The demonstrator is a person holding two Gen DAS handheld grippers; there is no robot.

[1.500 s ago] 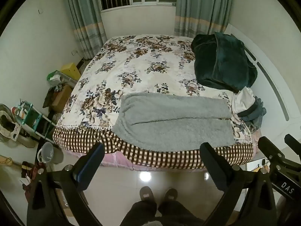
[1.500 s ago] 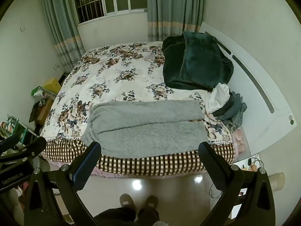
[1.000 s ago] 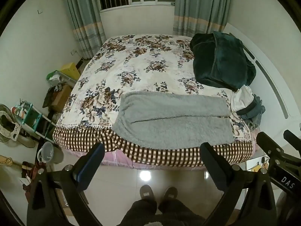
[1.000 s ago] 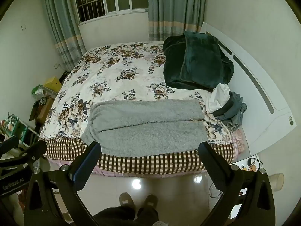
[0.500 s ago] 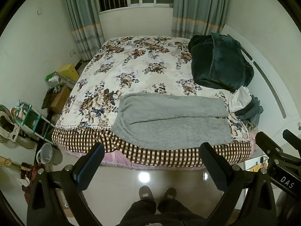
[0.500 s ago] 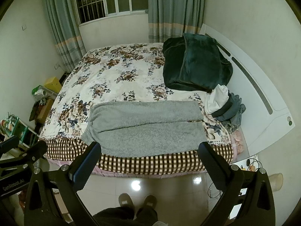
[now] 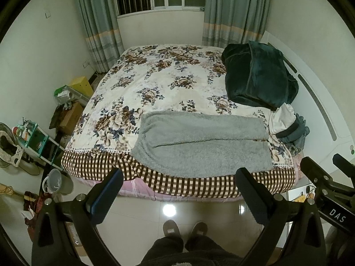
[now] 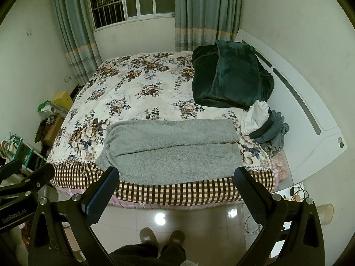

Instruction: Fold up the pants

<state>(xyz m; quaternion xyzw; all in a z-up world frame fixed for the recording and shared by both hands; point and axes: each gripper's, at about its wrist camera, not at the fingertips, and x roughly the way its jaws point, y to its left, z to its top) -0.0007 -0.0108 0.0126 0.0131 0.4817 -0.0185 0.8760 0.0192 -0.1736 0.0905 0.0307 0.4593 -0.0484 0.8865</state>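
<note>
Grey fleece pants [image 7: 202, 144] lie flat along the near edge of the bed [image 7: 155, 88], legs side by side pointing right, waist at the left. They also show in the right wrist view [image 8: 170, 148]. My left gripper [image 7: 177, 177] is open and empty, held high above the floor, back from the bed's edge. My right gripper [image 8: 175, 175] is open and empty too, at about the same height and distance. Neither touches the pants.
A dark green blanket [image 7: 257, 77] is piled at the bed's far right, with a heap of white and grey clothes [image 7: 288, 126] by the white headboard [image 8: 310, 115]. A shelf, bucket [image 7: 57, 181] and boxes stand left of the bed. The person's slippered feet [image 7: 184, 228] stand on the tiled floor.
Both grippers have risen and drawn back slightly, so the bed sits a little higher and smaller in view. The pants have not moved. Both grippers stay open.
</note>
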